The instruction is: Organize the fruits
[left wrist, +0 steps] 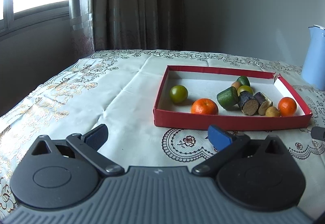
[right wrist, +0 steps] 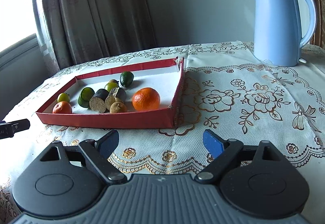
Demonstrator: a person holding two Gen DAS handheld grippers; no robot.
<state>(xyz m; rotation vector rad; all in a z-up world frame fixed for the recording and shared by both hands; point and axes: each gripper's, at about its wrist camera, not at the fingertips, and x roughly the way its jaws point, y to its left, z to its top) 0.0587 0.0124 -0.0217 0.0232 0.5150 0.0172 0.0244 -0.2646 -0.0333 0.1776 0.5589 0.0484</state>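
Two oranges (right wrist: pixel 146 99) among mixed fruit pieces in red tray (right wrist: pixel 105 120)

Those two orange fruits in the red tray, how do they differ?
The orange mandarin near the tray's right wall lies apart from the others; the orange mandarin at the tray's left front sits close to a round green fruit. The right one shows fully over the red cardboard tray's front wall; the left is partly hidden behind it. Both are round, glossy and whole.
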